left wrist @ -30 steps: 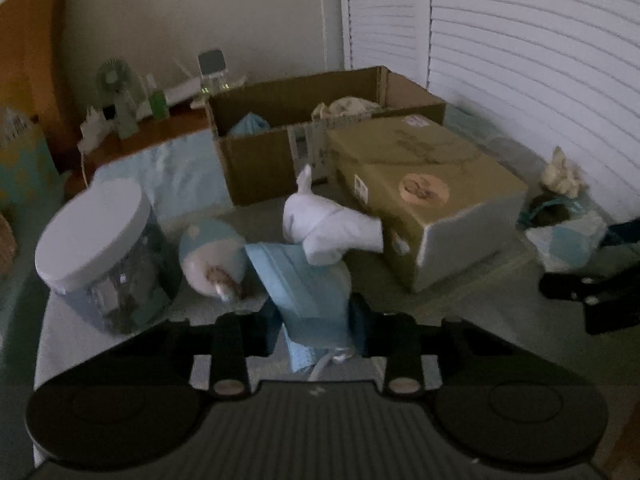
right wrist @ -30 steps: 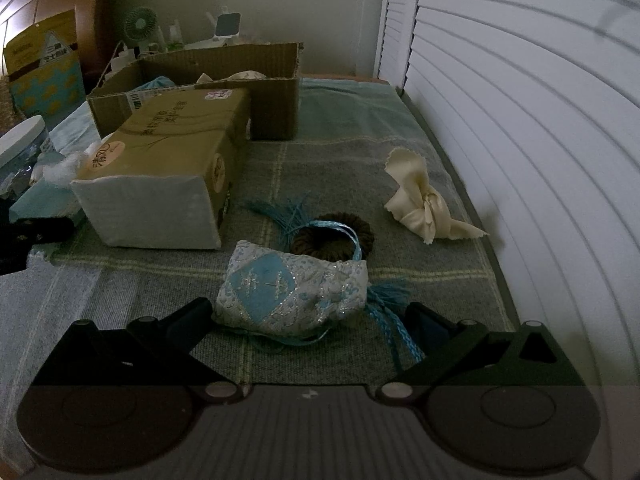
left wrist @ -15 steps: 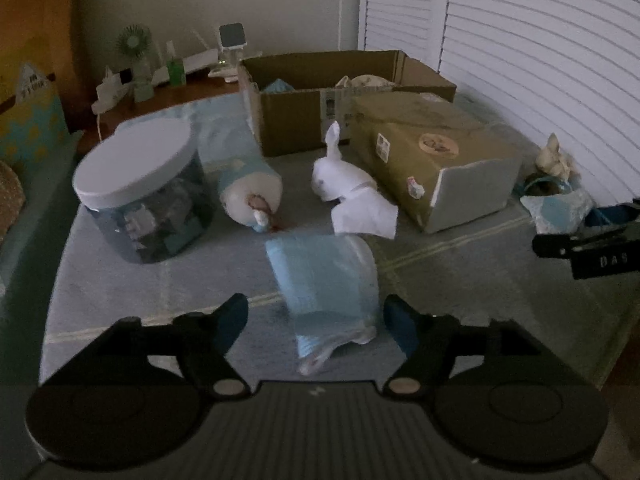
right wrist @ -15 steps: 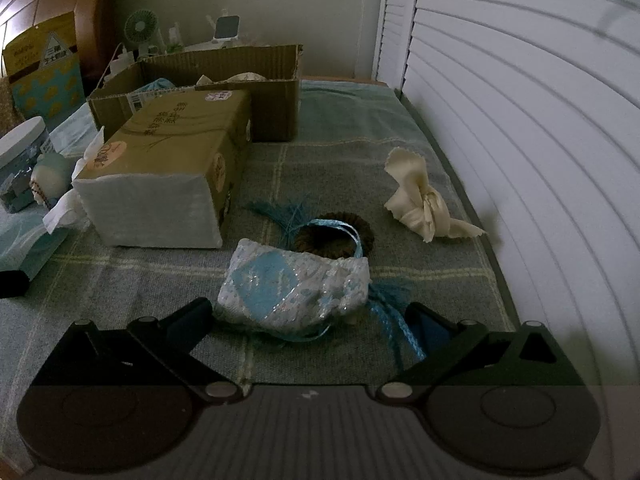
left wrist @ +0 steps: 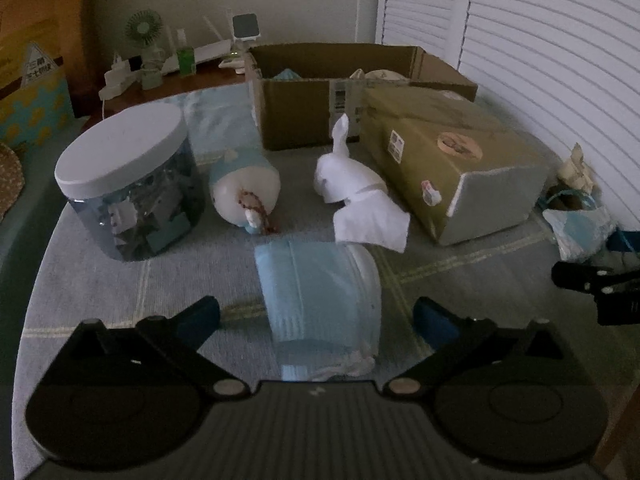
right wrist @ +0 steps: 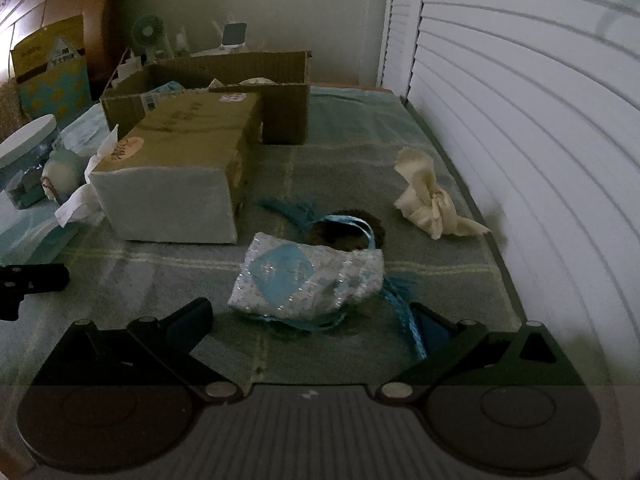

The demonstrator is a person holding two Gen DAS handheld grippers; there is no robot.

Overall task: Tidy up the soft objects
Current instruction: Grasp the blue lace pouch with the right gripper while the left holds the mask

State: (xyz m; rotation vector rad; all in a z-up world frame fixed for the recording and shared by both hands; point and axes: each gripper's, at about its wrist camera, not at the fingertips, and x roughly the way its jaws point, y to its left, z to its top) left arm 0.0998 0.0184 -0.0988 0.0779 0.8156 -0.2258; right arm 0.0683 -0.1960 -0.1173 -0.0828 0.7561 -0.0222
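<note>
A light blue face mask [left wrist: 320,292] lies flat on the grey blanket between the wide-apart fingers of my left gripper [left wrist: 316,318]; the jaws are opening and no pad touches it. Beyond it lie a white cloth bunny [left wrist: 352,184] and a small blue-and-white plush [left wrist: 244,186]. In the right wrist view a silver-and-blue pouch [right wrist: 308,280] with a blue strap rests just ahead of my right gripper [right wrist: 312,324], which is open and touches nothing. A dark scrunchie [right wrist: 346,232] and a cream cloth knot [right wrist: 428,200] lie further back.
An open cardboard box [left wrist: 304,96] stands at the back, a closed olive carton [left wrist: 452,164] lies in front of it. A clear jar with a white lid [left wrist: 128,184] sits left. White slatted doors [right wrist: 520,120] line the right side. A cluttered shelf [left wrist: 168,64] is behind.
My left gripper went from shut on the blue mask to wide open, and the mask now lies flat on the blanket. The right gripper and the pouch stayed put.
</note>
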